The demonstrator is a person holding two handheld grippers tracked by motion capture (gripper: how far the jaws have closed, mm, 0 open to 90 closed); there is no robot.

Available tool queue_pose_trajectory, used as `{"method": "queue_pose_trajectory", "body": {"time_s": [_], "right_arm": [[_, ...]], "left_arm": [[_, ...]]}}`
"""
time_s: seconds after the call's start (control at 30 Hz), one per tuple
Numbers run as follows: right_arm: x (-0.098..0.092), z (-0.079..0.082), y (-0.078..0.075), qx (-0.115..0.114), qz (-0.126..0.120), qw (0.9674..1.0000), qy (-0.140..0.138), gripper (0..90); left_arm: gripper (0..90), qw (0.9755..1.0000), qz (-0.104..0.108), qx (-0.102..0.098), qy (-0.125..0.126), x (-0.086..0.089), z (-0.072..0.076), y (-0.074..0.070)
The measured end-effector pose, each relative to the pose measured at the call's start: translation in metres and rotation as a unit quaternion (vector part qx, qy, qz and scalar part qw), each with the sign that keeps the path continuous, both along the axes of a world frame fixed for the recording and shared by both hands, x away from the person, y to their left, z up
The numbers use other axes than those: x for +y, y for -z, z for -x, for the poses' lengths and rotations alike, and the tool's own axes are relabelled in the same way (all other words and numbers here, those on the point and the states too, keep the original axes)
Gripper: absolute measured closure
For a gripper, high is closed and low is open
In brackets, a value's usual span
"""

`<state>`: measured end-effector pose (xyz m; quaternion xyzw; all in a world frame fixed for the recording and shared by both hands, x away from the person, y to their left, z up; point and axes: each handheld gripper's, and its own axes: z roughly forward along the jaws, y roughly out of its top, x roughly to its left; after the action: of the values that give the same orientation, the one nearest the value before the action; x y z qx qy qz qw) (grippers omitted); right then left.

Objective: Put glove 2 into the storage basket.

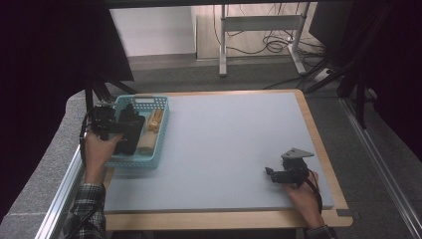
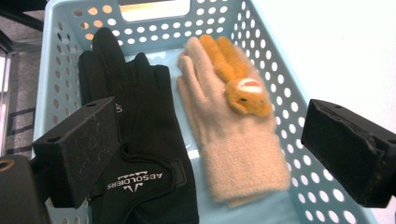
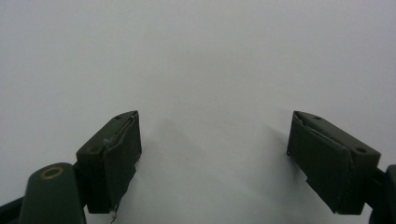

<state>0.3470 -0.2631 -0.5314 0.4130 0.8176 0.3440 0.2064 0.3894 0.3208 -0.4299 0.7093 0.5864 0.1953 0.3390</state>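
My left gripper [image 2: 205, 154] hangs wide open over the basket [image 1: 161, 129], far left | black glove [image 2: 135, 140] and tan glove [image 2: 233, 140] lie beneath, cuffs near me, apparently untouched | right gripper [image 3: 215, 158] open, idle, near right.

A black glove [image 2: 140, 140] with white lettering and a beige glove [image 2: 233, 140] with an orange animal lie in a light-blue perforated basket [image 2: 275, 60].

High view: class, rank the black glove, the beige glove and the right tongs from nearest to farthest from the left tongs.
1. Black glove: in the blue basket, directly under the open left tongs.
2. Beige glove: beside it, on the basket's right side.
3. Right tongs: far across the table, near its right front corner.
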Motion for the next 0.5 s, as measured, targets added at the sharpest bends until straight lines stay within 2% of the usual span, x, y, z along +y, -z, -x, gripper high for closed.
{"method": "queue_pose_trajectory", "body": {"time_s": [0.27, 0.5], "right_arm": [[0.0, 0.0, 0.0, 0.0, 0.0, 1.0, 0.0, 17.3], [0.0, 0.0, 0.0, 0.0, 0.0, 1.0, 0.0, 17.3]], "left_arm": [[3.9, 0.9997, -0.011, -0.007, 0.023, -0.01, 0.008, -0.004], [3.9, 0.9988, -0.005, -0.021, 0.043, -0.02, 0.016, -0.009]]}}
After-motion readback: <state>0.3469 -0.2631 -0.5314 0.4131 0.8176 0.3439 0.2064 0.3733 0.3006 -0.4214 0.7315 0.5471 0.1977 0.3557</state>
